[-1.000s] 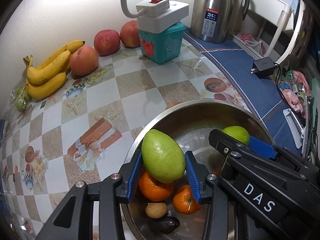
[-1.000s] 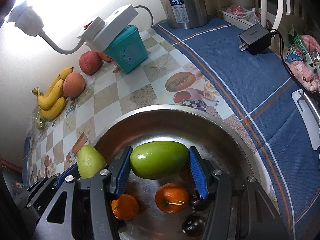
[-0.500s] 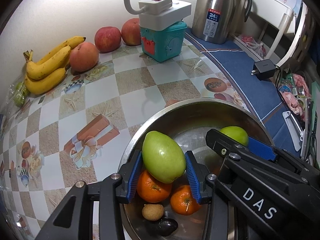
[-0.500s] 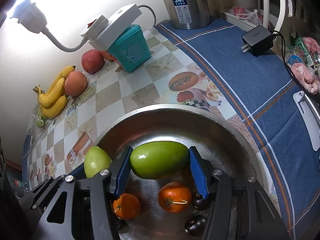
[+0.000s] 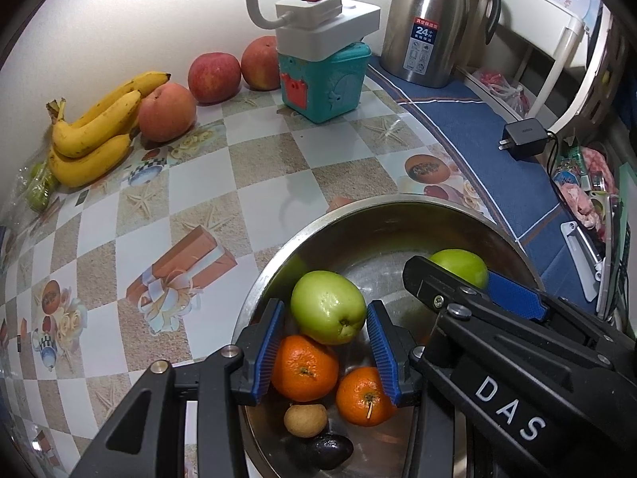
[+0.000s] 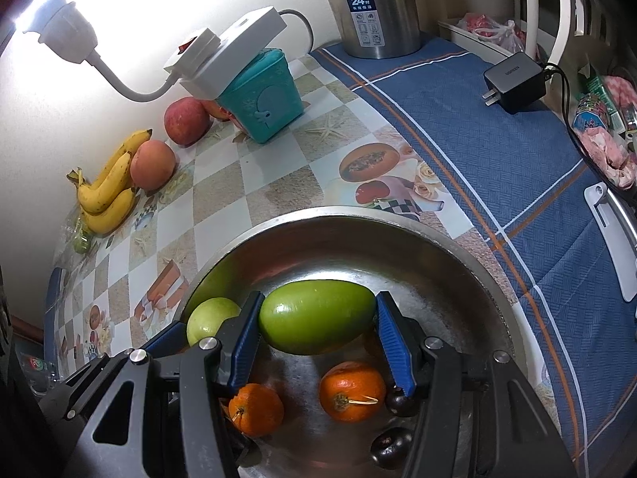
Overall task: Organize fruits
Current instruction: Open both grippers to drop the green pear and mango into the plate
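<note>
Checkered cloth covers the table [image 5: 131,215], and a big steel bowl [image 5: 358,215] sits on it near the front. By the wall lie bananas [image 5: 95,135] and three apples [image 5: 167,111], next to a teal box [image 5: 322,79] with a white power strip [image 5: 326,20] on top. Both tongs hang over the bowl. The left gripper [image 5: 326,342] has a pale green fruit [image 5: 328,306] between its blue pads, but I cannot tell if the pads press on it, since a thin gap seems to show at each side. The right gripper [image 6: 318,338] squeezes a darker green fruit [image 6: 318,316] from end to end. Under them in the bowl lie two oranges [image 5: 304,366], a small tan fruit [image 5: 304,420] and a dark one [image 5: 330,446]. Since a second ago almost nothing has changed: both fruits sit in the same spot between the pads, and the table looks only a tiny bit shifted. So it looks like a short wait. The two green fruits are lifted out of the pile, but they are not sorted yet; they likely go to the table by the other fruit
</note>
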A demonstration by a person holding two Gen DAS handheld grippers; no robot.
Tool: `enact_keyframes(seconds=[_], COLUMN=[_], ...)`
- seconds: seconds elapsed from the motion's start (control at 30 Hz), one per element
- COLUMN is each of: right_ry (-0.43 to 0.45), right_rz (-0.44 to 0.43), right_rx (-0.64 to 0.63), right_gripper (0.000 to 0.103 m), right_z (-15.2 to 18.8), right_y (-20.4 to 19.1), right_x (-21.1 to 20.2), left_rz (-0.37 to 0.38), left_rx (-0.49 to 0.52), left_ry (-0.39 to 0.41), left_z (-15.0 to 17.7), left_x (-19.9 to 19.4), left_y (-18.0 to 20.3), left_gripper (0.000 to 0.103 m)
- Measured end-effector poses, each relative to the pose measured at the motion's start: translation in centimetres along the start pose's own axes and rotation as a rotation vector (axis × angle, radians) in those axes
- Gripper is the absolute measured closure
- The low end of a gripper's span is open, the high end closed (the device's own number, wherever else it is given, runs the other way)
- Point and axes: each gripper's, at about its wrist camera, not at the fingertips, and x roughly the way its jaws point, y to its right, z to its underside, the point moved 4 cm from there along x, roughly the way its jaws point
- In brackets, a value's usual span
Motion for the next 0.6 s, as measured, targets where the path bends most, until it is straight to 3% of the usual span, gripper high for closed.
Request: enact_keyframes(seconds=[0.6], right_ry=[0.014], right_rz=[-0.008], right_rx=[-0.016], right_gripper=[0.043], right_z=[-0.2], right_y=[-0.3], right_x=[-1.4], left_rz=[0.024], left_rx=[-0.048], left_ry=[0.013], left_z=[-0.2], left_x=[-1.6], left_y=[-0.7], left_gripper=[0.053])
